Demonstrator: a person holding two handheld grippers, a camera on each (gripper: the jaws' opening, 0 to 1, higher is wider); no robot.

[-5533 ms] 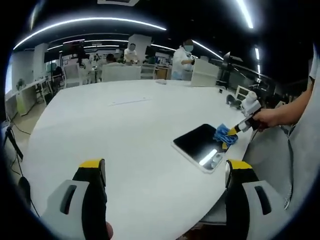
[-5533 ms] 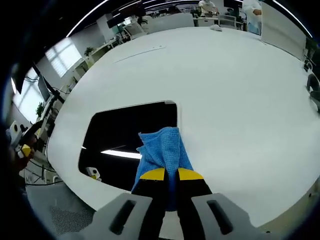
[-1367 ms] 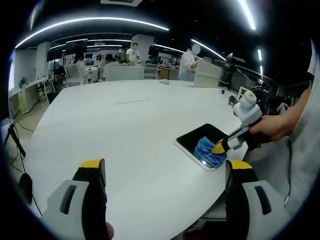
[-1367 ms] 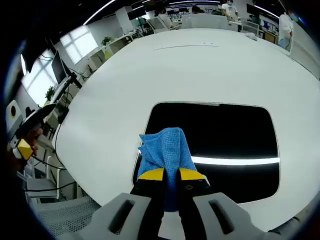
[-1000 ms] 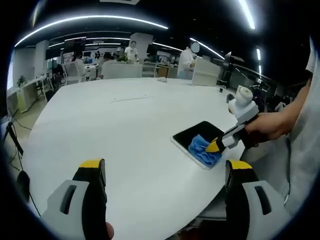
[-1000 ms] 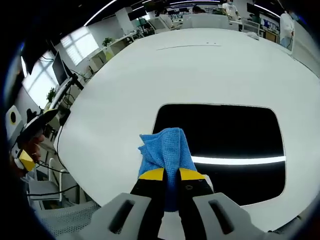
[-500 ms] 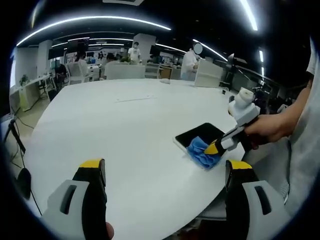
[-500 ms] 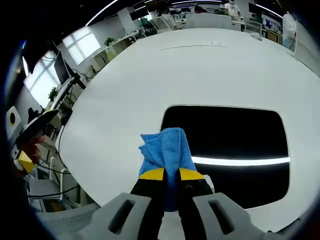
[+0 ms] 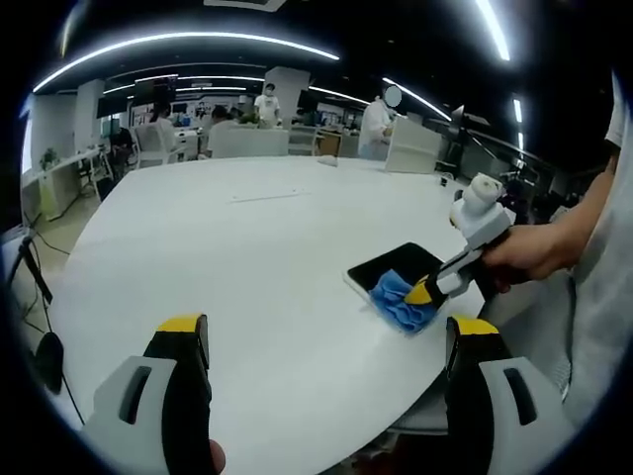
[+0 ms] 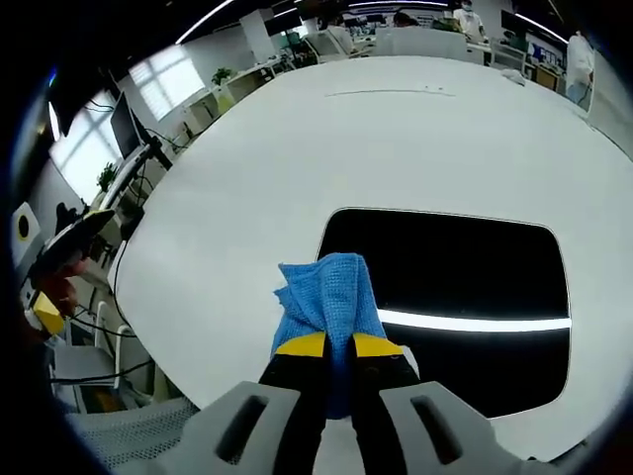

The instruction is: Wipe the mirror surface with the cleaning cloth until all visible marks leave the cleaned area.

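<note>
One cloth (image 10: 328, 297) | pinched in right hand-held gripper (image 10: 329, 345) | at mirror (image 10: 465, 287) corner

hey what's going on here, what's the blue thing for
A person is wiping a dark mirror that lies flat on a white table. The right gripper is shut on a blue cleaning cloth, pressing it at the mirror's near left corner, partly over the table. The left gripper hangs open above the table, away from the mirror, holding nothing.
</note>
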